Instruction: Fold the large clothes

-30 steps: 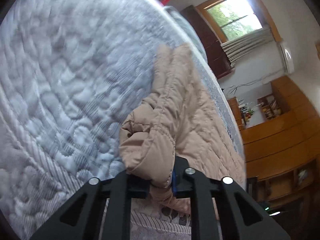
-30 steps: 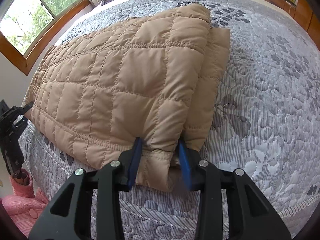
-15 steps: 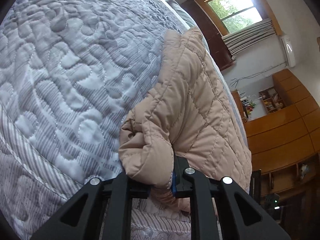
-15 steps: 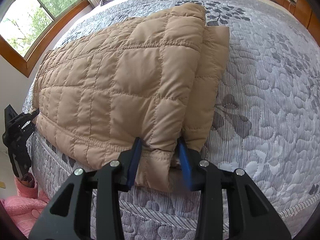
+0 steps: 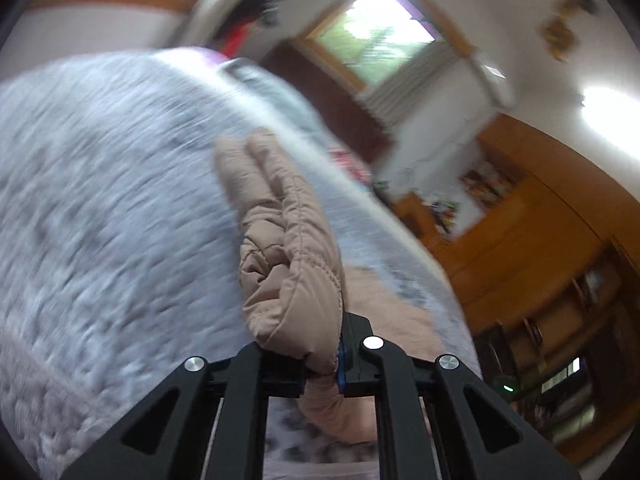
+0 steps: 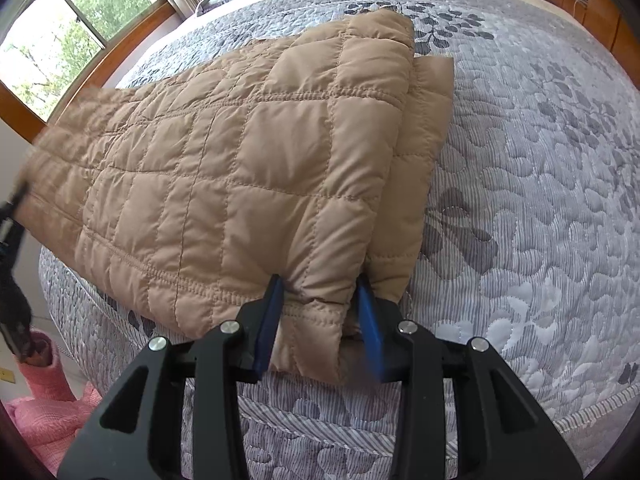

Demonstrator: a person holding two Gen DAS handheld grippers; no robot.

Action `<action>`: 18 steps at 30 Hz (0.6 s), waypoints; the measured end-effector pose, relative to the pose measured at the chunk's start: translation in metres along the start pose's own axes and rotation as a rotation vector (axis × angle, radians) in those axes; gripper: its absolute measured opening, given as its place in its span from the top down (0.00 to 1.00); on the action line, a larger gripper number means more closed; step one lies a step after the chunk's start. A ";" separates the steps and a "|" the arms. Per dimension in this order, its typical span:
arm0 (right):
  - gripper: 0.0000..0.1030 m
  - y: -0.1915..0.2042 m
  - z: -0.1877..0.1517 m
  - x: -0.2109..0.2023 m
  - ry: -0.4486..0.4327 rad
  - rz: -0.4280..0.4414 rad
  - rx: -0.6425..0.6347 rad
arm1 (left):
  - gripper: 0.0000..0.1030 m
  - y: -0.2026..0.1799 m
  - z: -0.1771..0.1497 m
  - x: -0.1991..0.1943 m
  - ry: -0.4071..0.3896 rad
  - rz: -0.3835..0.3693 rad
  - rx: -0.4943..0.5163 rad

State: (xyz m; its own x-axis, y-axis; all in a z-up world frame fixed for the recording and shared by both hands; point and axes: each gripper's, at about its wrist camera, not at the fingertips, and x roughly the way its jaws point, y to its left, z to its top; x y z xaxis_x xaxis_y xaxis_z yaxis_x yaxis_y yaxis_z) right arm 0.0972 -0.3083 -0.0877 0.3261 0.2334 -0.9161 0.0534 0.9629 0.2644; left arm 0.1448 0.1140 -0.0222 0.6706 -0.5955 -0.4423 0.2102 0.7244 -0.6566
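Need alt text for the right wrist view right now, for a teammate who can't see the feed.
The right gripper is clamped on the near corner of a tan quilted jacket folded on a grey leaf-patterned bedspread. The jacket stretches left toward the bed's edge, where the left gripper shows blurred at the frame's side. A window sits upper left and something pink lies on the floor.

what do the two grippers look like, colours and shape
Both the left gripper and the right gripper are matte black, with angular triangular cut-out frames and round silver bolts at the joints. Their fingers carry flat blue pads. No cables, markings or sleeves show.
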 end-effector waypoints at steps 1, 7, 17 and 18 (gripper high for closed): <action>0.65 -0.001 0.000 -0.001 0.000 0.001 0.002 | 0.91 -0.020 0.001 0.000 -0.001 -0.028 0.065; 0.65 -0.005 0.001 -0.003 0.006 0.026 0.020 | 0.90 -0.111 -0.021 0.053 0.182 -0.128 0.339; 0.64 -0.004 0.001 -0.003 0.010 0.028 0.010 | 0.90 -0.125 -0.101 0.162 0.486 -0.027 0.448; 0.63 -0.004 0.002 -0.002 0.011 0.031 0.010 | 0.89 -0.121 -0.108 0.170 0.509 -0.024 0.443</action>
State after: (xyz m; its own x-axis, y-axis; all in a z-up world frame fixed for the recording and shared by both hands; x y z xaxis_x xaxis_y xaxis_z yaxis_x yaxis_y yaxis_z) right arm 0.0981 -0.3131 -0.0862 0.3178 0.2646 -0.9105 0.0525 0.9539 0.2956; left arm 0.1563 -0.1119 -0.0839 0.2660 -0.6237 -0.7350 0.5657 0.7184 -0.4048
